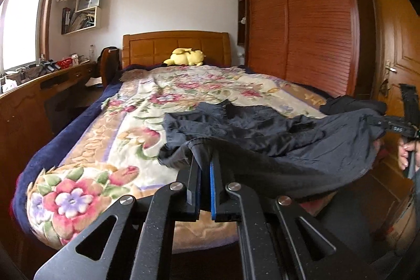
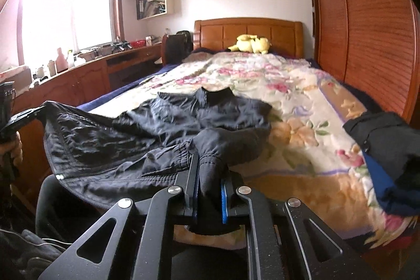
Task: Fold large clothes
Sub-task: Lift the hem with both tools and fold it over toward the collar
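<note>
A black jacket lies crumpled on the near end of the bed, collar toward the headboard; it also shows in the right wrist view. My left gripper is shut on the jacket's hem and holds it a little above the bedspread. My right gripper is shut on a bunch of the jacket's fabric near a sleeve cuff. The right gripper also shows at the right edge of the left wrist view, and the left gripper at the left edge of the right wrist view. The hem hangs stretched between the two.
The bed has a floral bedspread and a wooden headboard with a yellow plush toy. Another dark garment with blue lining lies on the bed's right side. A wooden desk stands left, a wardrobe right.
</note>
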`<state>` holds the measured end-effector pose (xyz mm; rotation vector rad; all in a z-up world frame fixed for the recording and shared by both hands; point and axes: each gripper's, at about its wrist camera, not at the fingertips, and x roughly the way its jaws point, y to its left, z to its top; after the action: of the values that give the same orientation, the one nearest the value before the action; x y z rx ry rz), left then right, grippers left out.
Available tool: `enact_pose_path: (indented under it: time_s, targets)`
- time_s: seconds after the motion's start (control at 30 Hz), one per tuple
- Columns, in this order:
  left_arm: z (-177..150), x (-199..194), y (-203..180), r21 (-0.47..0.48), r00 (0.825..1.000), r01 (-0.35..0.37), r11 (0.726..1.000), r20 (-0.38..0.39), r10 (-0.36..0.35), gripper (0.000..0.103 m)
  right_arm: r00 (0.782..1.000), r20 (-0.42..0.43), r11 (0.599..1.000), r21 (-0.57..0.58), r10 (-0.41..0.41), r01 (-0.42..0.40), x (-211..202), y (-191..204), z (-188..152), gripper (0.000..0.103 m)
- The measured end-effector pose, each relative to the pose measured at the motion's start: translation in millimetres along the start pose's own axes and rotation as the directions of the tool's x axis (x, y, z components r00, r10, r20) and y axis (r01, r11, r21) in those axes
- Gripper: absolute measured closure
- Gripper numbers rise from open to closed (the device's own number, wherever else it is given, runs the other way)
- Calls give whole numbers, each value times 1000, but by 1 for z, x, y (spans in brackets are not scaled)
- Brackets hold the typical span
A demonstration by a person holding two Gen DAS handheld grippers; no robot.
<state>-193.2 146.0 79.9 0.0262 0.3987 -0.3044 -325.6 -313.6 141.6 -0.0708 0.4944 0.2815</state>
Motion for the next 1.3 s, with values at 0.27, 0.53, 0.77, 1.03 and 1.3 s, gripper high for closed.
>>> enact_pose_path:
  time_s: [0.27,0.53,0.77,1.03,1.3]
  targets:
    - [5,45,9,-10,1000,-5,1000,-29,5,97,999,-33,1000,10,-2,2,44,-8,4,91]
    - [23,98,22,-23,999,-3,1000,-52,2,98,999,-28,1000,24,17,-17,93,-21,27,91]
    - [55,165,39,-13,998,-21,1000,-53,21,98,999,-34,1000,-8,5,-6,170,-36,63,91]
    - [110,260,71,7,996,-76,997,-42,76,98,998,-25,997,-54,-49,48,275,-55,132,91]
    - [145,351,94,-18,991,-108,994,-75,107,97,984,-102,987,-68,-149,142,398,-71,181,91]
